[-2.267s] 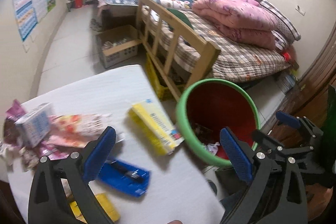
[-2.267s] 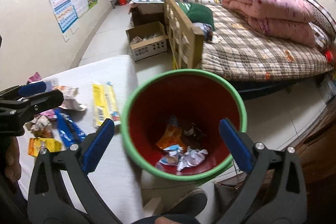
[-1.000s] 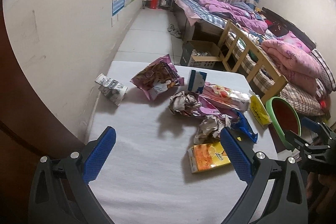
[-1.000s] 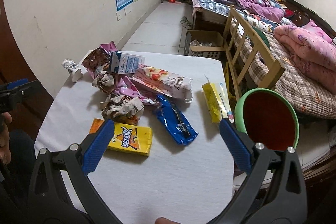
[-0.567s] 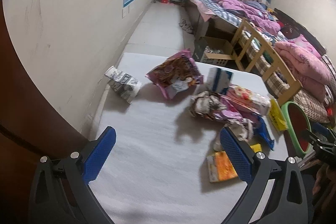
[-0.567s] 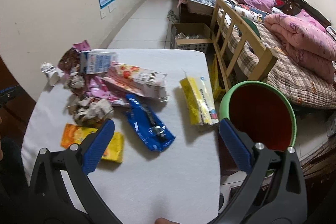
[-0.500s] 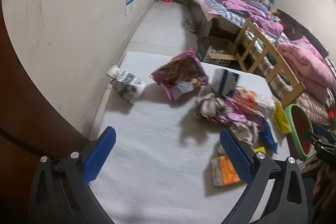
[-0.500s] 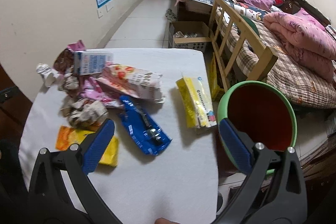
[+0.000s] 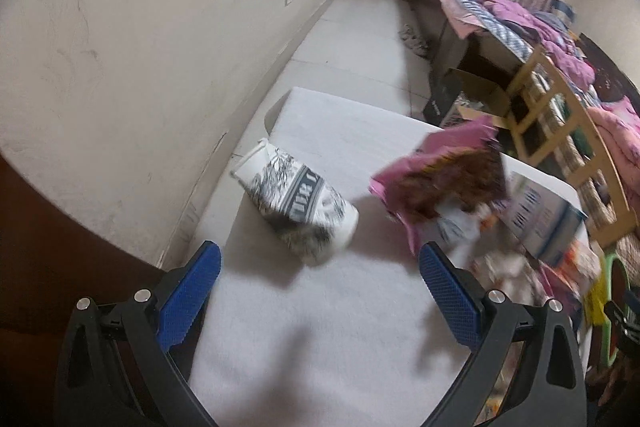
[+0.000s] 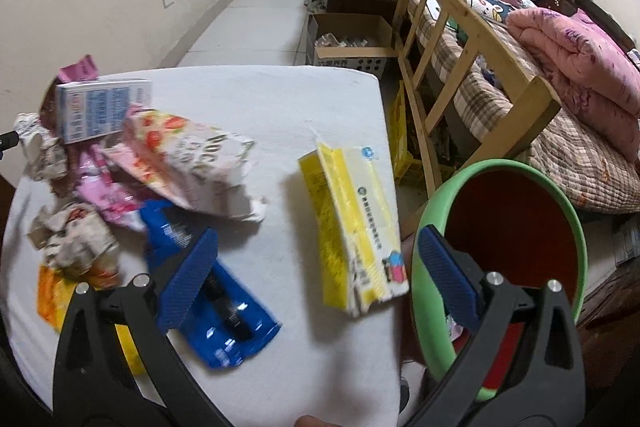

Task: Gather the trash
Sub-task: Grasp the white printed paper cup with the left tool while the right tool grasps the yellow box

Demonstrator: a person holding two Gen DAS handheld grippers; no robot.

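Note:
In the left wrist view a crushed white paper cup with black print lies on its side on the white table, just ahead of my open, empty left gripper. A pink snack bag lies to its right. In the right wrist view my right gripper is open and empty above the table's near right part. A yellow packet lies between its fingers, a blue wrapper under the left finger. The green-rimmed red bin stands off the table's right edge.
More litter is heaped on the table's left: a blue-and-white carton, a strawberry-print bag, crumpled paper, an orange-yellow packet. A wooden bed frame and a cardboard box stand beyond. A wall runs along the table's left.
My left gripper has swung left and closed in on the paper cup, which now looms large. My right gripper has dropped lower toward the yellow packet and the bin.

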